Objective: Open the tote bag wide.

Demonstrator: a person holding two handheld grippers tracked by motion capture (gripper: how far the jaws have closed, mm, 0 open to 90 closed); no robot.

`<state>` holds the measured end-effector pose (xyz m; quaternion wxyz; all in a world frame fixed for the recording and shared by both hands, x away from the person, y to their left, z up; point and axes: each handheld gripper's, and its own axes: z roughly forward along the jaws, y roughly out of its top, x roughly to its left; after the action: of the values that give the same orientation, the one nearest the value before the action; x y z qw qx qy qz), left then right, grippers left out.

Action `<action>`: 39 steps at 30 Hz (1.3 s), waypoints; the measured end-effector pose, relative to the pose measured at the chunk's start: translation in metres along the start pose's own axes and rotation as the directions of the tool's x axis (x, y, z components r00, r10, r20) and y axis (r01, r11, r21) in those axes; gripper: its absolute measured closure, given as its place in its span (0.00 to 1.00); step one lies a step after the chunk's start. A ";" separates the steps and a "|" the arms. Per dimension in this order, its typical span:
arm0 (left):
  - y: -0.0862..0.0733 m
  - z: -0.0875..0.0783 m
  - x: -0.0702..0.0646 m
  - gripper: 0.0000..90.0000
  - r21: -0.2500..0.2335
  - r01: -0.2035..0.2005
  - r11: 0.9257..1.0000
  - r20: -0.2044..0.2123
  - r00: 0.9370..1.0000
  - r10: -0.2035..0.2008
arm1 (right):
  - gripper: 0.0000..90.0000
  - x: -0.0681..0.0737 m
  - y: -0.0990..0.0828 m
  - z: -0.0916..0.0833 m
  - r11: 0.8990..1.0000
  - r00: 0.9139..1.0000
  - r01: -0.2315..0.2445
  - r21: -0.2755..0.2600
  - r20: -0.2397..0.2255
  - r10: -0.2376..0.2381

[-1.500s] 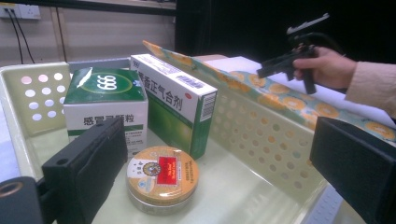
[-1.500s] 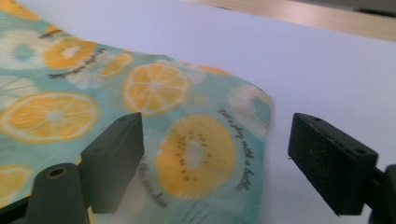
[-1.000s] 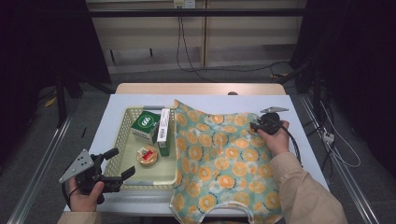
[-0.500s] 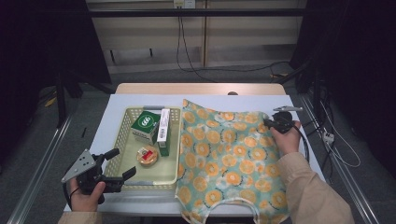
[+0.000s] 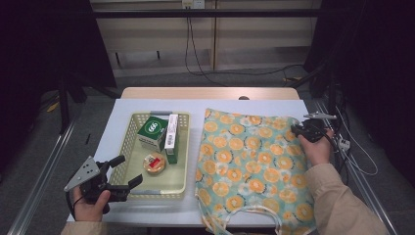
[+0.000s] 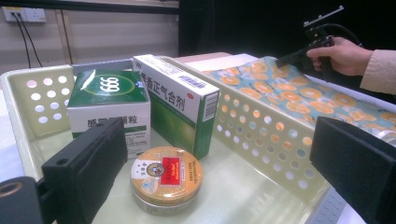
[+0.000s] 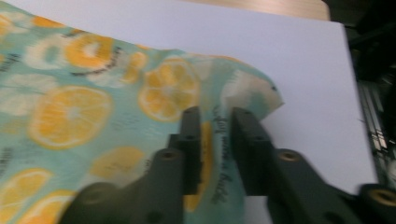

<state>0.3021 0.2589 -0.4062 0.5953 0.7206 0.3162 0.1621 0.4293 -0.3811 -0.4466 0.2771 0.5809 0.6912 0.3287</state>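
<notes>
Right hand-held gripper (image 5: pixel 299 130): in my right hand at the far right corner of the cloth. Seen along its own jaws (image 7: pixel 212 140), a fold of the fabric runs up between them with a narrow gap showing; the jaws have just been opening after a full close, and I cannot tell whether the pads press on the fabric.
Cloth (image 5: pixel 249 166): teal, printed with orange slices, spread flat over the right half of the table, just beside the basket. Its near edge, with a white-trimmed neckline, hangs over the table's front edge.
Left hand-held gripper (image 5: pixel 125 171): in my left hand at the near left corner of the basket, jaws standing wide apart with nothing between them.
Basket (image 5: pixel 182 147): pale yellow, perforated walls, on the left half of the table.
Basket contents: green box (image 5: pixel 151 133) at the far end, long white-and-green carton (image 5: pixel 171 136) touching its right side, round tin (image 5: pixel 155 164) lying flat in front of them.
Table (image 5: pixel 117 122): white cover.
</notes>
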 end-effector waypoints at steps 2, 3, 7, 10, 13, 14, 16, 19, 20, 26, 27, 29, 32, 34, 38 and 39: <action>0.000 0.000 0.000 0.04 0.001 -0.001 1.000 0.001 1.000 0.001 | 0.59 0.008 0.004 -0.002 1.000 1.000 0.018 -0.005 -0.009 -0.018; 0.000 0.000 0.000 0.04 0.001 -0.001 1.000 0.001 1.000 0.001 | 0.53 0.014 0.006 -0.004 1.000 1.000 0.021 -0.009 -0.018 -0.021; 0.001 0.000 -0.001 0.04 0.000 -0.004 1.000 0.003 1.000 0.004 | 0.31 0.046 0.015 -0.012 0.995 0.993 0.093 -0.032 -0.069 -0.095; 0.001 -0.001 -0.001 0.04 -0.003 -0.003 1.000 0.000 1.000 0.003 | 0.28 0.070 0.019 -0.020 0.988 0.980 0.149 -0.045 -0.127 -0.153; 0.001 -0.001 -0.002 0.04 -0.006 -0.003 1.000 0.001 1.000 0.003 | 0.21 0.087 0.023 -0.026 0.980 0.968 0.195 -0.049 -0.151 -0.200; 0.001 -0.002 -0.002 0.04 -0.005 -0.006 1.000 0.003 1.000 0.006 | 0.21 0.093 0.024 -0.029 0.979 0.964 0.196 -0.058 -0.174 -0.203; 0.002 -0.001 -0.002 0.04 -0.008 -0.005 1.000 0.002 1.000 0.005 | 0.20 0.102 0.025 -0.032 0.975 0.953 0.211 -0.069 -0.209 -0.221; 0.002 -0.001 -0.003 0.04 -0.003 -0.010 1.000 0.005 1.000 0.010 | 0.20 0.112 0.023 -0.031 0.975 0.939 0.213 -0.069 -0.263 -0.224; 0.002 -0.001 -0.003 0.04 -0.003 -0.010 1.000 0.005 1.000 0.010 | 0.20 0.112 0.023 -0.031 0.975 0.939 0.213 -0.069 -0.263 -0.224; 0.002 0.000 -0.004 0.04 -0.005 -0.010 1.000 0.006 1.000 0.010 | 0.22 0.145 0.004 -0.011 0.966 0.901 0.257 -0.022 -0.356 -0.247; 0.002 0.000 -0.004 0.04 -0.005 -0.009 1.000 0.007 1.000 0.009 | 0.23 0.150 0.001 -0.007 0.963 0.893 0.269 -0.017 -0.370 -0.256; 0.002 0.000 -0.004 0.04 -0.002 -0.010 1.000 0.007 1.000 0.010 | 0.23 0.155 -0.001 -0.004 0.959 0.885 0.284 -0.014 -0.380 -0.268; 0.001 0.000 -0.004 0.04 -0.002 -0.009 1.000 0.008 1.000 0.009 | 0.27 0.172 -0.007 0.008 0.944 0.864 0.328 0.011 -0.408 -0.296; 0.001 0.000 -0.004 0.04 -0.001 -0.008 1.000 0.009 1.000 0.008 | 0.30 0.175 -0.008 0.011 0.939 0.859 0.344 0.018 -0.409 -0.308; 0.001 0.000 -0.003 0.04 0.002 -0.010 1.000 0.012 1.000 0.009 | 0.34 0.182 -0.006 0.019 0.935 0.860 0.352 0.041 -0.408 -0.306; 0.001 0.001 -0.003 0.04 0.003 -0.009 1.000 0.012 1.000 0.009 | 0.36 0.181 -0.004 0.019 0.934 0.857 0.353 0.051 -0.418 -0.301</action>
<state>0.3005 0.2564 -0.4053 0.5955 0.7239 0.3094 0.1599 0.4103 -0.2009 -0.4624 0.1433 0.3905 0.8412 0.3454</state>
